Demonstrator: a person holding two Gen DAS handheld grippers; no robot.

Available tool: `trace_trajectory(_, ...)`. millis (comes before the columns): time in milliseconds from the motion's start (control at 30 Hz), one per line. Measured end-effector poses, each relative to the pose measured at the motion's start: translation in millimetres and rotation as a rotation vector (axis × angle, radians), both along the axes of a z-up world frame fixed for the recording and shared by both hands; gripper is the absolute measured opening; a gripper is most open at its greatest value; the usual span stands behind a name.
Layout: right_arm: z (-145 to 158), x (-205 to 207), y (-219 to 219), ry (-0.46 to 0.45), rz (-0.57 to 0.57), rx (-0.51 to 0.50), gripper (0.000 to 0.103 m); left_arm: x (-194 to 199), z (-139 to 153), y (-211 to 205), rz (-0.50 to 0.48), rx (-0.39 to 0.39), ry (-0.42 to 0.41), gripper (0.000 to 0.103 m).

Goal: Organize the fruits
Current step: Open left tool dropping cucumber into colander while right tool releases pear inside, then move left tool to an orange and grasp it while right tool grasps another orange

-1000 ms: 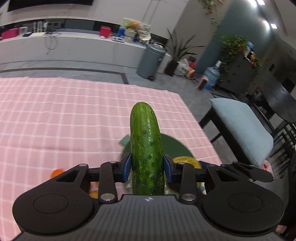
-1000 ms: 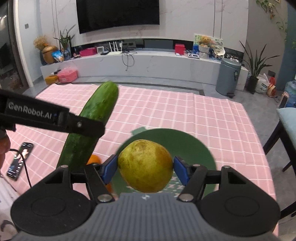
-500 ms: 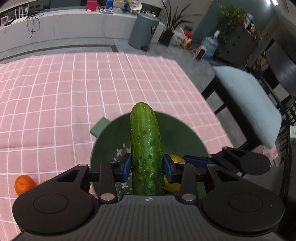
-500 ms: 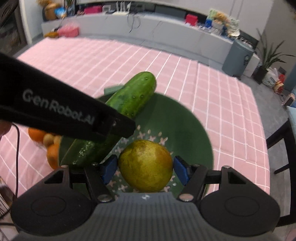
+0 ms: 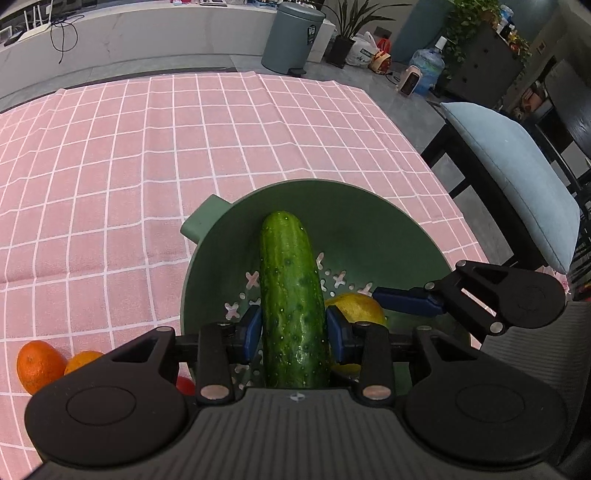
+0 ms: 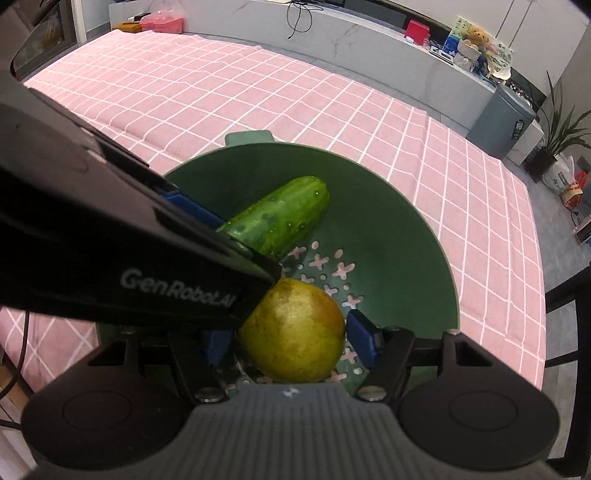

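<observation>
Bumpy green cucumber (image 5: 293, 295), clamped in the left gripper (image 5: 294, 328), and yellow-green pear (image 6: 293, 336), clamped in the right gripper (image 6: 291, 341), hang inside the perforated green bowl (image 6: 388, 229); crowded grippers risk colliding on release.

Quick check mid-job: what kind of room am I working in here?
Most likely a home living and dining room: a table under a pink checked tablecloth, a long white media console against the wall, and a cushioned dining chair beside potted plants.
</observation>
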State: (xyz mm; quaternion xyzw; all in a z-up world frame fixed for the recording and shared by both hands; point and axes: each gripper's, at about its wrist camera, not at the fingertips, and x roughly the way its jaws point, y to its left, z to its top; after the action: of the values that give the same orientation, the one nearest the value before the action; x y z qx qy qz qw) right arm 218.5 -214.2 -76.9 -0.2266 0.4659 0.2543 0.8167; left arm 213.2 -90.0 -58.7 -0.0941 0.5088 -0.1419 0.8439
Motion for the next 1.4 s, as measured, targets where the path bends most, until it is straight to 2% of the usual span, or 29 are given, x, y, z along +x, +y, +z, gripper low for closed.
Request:
trace_trajectory(33,1.3,-0.5,-0.1,-0.003,0.000,-0.006,0.066,0.7,-0.4,-1.1,-0.003,0.003,-0.001,0.042)
trace_trajectory(200,5.0,-8.5,-1.0,-0.020,-0.012,-0.026,0.072,-2.7,3.4,1.7,0.000,-0.007,-0.001,0.060)
trace_trajectory(333,14.9,-17.4,-1.6,-0.056,-0.034,-0.023,0.082,-11.8,16.4,10.0,0.009,-0.014,-0.033,0.065)
trace_trajectory(433,26.3,-30.8,-2.8,-0.116,-0.065,-0.014,0.085,-22.9,28.5,19.3,0.003,-0.035,-0.061,0.066)
trace_trajectory(667,57.0,-66.6,-8.2,-0.226,-0.178,0.138,0.085,-57.5,56.7,42.9,-0.004,-0.013,-0.156,0.066)
trace_trajectory(900,64.3,-99.6,11.1,-0.241,-0.269,0.287,0.084,-91.5,72.4,77.9,0.026,0.014,-0.227,0.066)
trace_trajectory(1133,58.2,-136.4,40.6,-0.191,-0.284,0.401,0.075,-117.6,57.6,122.1,0.116,0.021,-0.211,0.066)
trace_trajectory(1267,45.7,-146.5,55.3,-0.164,-0.285,0.410,0.071,-124.0,41.3,140.9,0.157,-0.004,-0.166,0.066)
trace_trajectory(1400,29.0,-139.7,63.0,-0.134,-0.332,0.414,0.067,-132.0,25.8,147.1,0.185,0.017,-0.160,0.066)
